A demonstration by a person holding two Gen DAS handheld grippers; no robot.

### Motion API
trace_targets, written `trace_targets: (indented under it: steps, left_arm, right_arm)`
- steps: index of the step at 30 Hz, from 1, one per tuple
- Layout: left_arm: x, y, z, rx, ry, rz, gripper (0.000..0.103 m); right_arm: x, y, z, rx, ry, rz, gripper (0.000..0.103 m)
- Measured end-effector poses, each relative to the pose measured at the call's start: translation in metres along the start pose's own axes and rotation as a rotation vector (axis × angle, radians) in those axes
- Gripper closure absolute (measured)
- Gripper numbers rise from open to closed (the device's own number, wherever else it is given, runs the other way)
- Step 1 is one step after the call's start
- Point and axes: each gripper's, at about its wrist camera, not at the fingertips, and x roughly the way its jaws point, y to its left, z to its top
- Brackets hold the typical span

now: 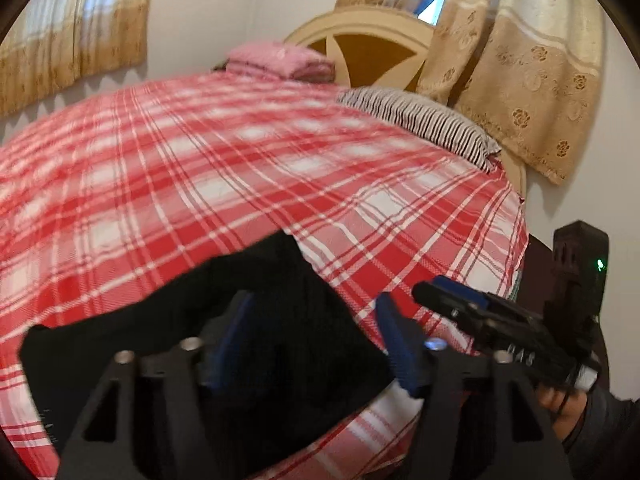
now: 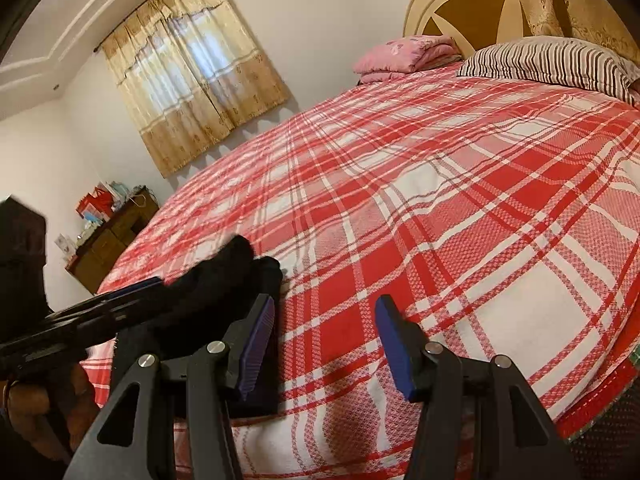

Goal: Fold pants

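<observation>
Red-and-white plaid woven bedspread (image 2: 440, 208) covers the whole bed and fills both views. Cream arched headboard with brown inset panels (image 1: 360, 44) stands at the far end, half hidden on one side by a beige lace curtain (image 1: 520, 72); a second beige curtain over a window (image 2: 192, 64) hangs on the side wall. Brown wooden dresser with red boxes and clutter on top (image 2: 112, 236) sits past the bed's far side edge. Black-and-white striped pillow (image 2: 552, 60) lies by the headboard, a folded pink blanket (image 2: 404, 56) next to it.

Black fabric pants (image 1: 260, 320) lie bunched near the bed's near edge — in the left wrist view they spread under and between the fingers, blocking the plaid there.

Left gripper (image 1: 316, 340): jaws apart, blue pads clear of the cloth, pants below them, nothing clamped. Right gripper (image 2: 324, 344): jaws apart over bare bedspread, just beside the pants, holding nothing. Each gripper pokes into the other's view — a hand (image 1: 560, 408) shows under the right one.
</observation>
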Motion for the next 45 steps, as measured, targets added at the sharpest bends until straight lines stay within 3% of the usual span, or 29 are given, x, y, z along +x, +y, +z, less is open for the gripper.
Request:
trace_targets:
  steps: [5, 8, 10, 12, 15, 18, 22, 27, 33, 34, 40, 42, 43, 45]
  left_arm:
    - [-0.021, 0.033, -0.016, -0.011, -0.025, 0.100, 0.033]
    - [-0.036, 0.060, -0.031, -0.051, -0.056, 0.195, 0.023]
    - [-0.041, 0.074, -0.040, -0.083, -0.062, 0.234, 0.023]
    - [-0.042, 0.084, -0.048, -0.117, -0.053, 0.236, 0.023]
    - [-0.038, 0.096, -0.059, -0.153, -0.038, 0.244, 0.023]
    - [-0.037, 0.106, -0.071, -0.184, -0.028, 0.255, 0.023]
    - [-0.033, 0.120, -0.083, -0.221, -0.010, 0.279, 0.018]
    - [-0.024, 0.135, -0.099, -0.265, 0.027, 0.293, 0.017]
    - [-0.025, 0.136, -0.103, -0.287, 0.027, 0.281, 0.013]
    - [-0.026, 0.137, -0.104, -0.289, 0.026, 0.278, 0.013]
    - [-0.027, 0.136, -0.105, -0.284, 0.026, 0.275, 0.013]
    - [-0.027, 0.137, -0.104, -0.286, 0.026, 0.274, 0.013]
    - [-0.027, 0.136, -0.104, -0.286, 0.026, 0.273, 0.013]
    - [-0.026, 0.137, -0.105, -0.285, 0.029, 0.275, 0.012]
  right_arm:
    - [0.002, 0.019, -0.002, -0.018, 0.044, 0.145, 0.049]
    - [0.003, 0.041, -0.003, -0.050, 0.059, 0.179, 0.049]
    - [0.001, 0.061, -0.001, -0.090, 0.037, 0.204, 0.049]
    - [0.002, 0.083, -0.001, -0.165, 0.022, 0.186, 0.049]
    - [0.019, 0.101, -0.008, -0.250, 0.061, 0.092, 0.049]
    - [0.033, 0.090, -0.018, -0.227, 0.169, 0.051, 0.087]
    - [0.027, 0.072, -0.025, -0.211, 0.203, 0.009, 0.088]
    - [0.045, 0.049, -0.029, -0.157, 0.255, -0.003, 0.088]
    - [0.041, 0.049, -0.025, -0.153, 0.268, 0.004, 0.085]
    - [0.040, 0.047, -0.023, -0.140, 0.265, 0.001, 0.081]
    - [0.027, 0.052, -0.007, -0.129, 0.186, -0.050, 0.079]
    - [0.020, 0.060, -0.001, -0.154, 0.132, -0.080, 0.070]
    - [0.016, 0.067, 0.001, -0.167, 0.105, -0.078, 0.061]
    - [0.013, 0.082, 0.003, -0.195, 0.079, -0.040, 0.054]
